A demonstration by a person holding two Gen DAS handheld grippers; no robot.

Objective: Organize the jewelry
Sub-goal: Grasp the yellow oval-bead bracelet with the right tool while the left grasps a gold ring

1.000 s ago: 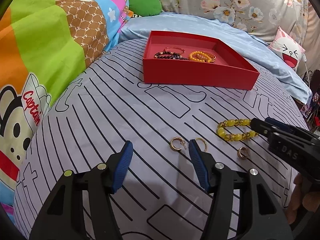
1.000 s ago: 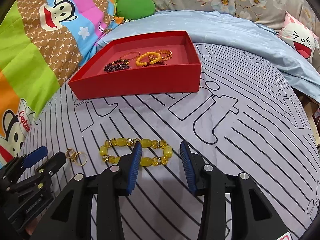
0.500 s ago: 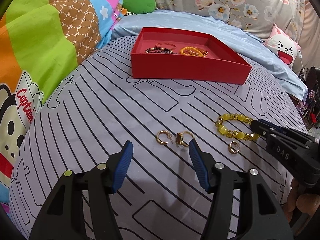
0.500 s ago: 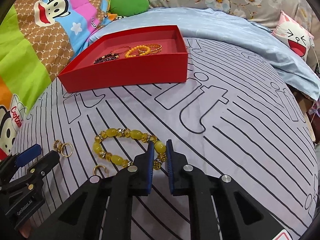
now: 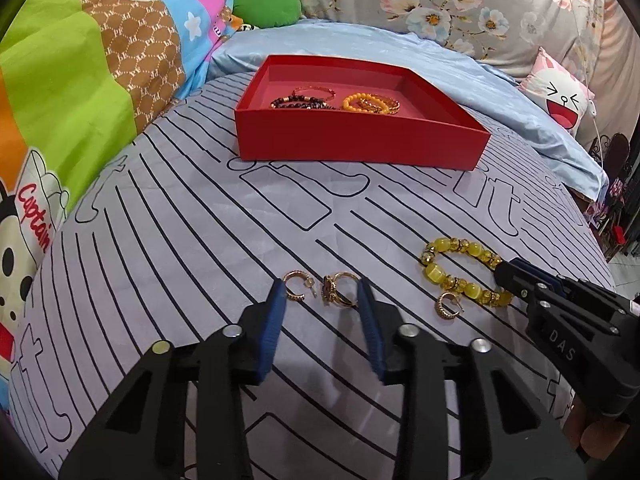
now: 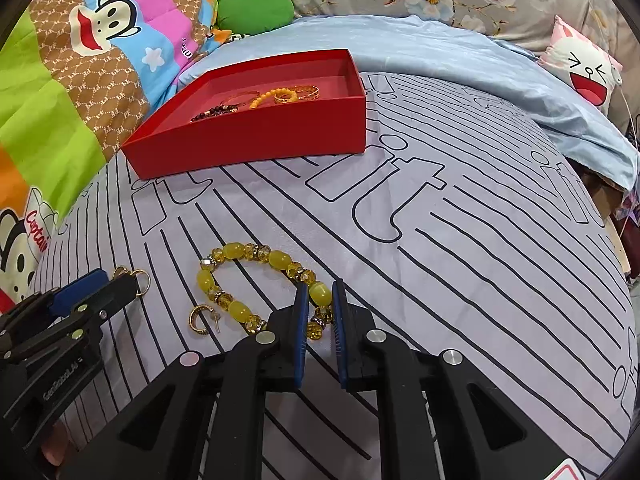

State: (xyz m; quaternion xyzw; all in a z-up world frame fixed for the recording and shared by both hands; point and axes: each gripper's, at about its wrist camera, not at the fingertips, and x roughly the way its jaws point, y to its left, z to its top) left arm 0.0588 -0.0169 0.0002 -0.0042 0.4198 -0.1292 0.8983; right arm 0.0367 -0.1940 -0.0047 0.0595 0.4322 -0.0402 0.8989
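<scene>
- Between the blue pads of the right gripper (image 6: 320,300), one bead of the yellow bead bracelet (image 6: 240,280) is clamped; the jaws are drawn narrow on it.
- Ahead and to the left of those jaws, the rest of the bracelet is laid flat on the striped bedsheet (image 6: 460,260) as a loose oval, its long axis run from the pinched end away to the upper left.
- Just left of the right jaws, beside the bracelet's near strand, a single gold hoop earring (image 6: 200,319) is seen, its open side turned right.
- Between the closing jaws of the left gripper (image 5: 322,294), a cluster of gold rings (image 5: 340,290) is framed; the pads are not yet pressed on it.
- Close by the left pad's tip, a second hoop earring (image 5: 295,286) is placed; whether it is touched cannot be told.
- Well beyond both pairs of jaws, the red box (image 5: 360,144) is set, with darker and orange bracelets (image 5: 370,103) gathered inside.
</scene>
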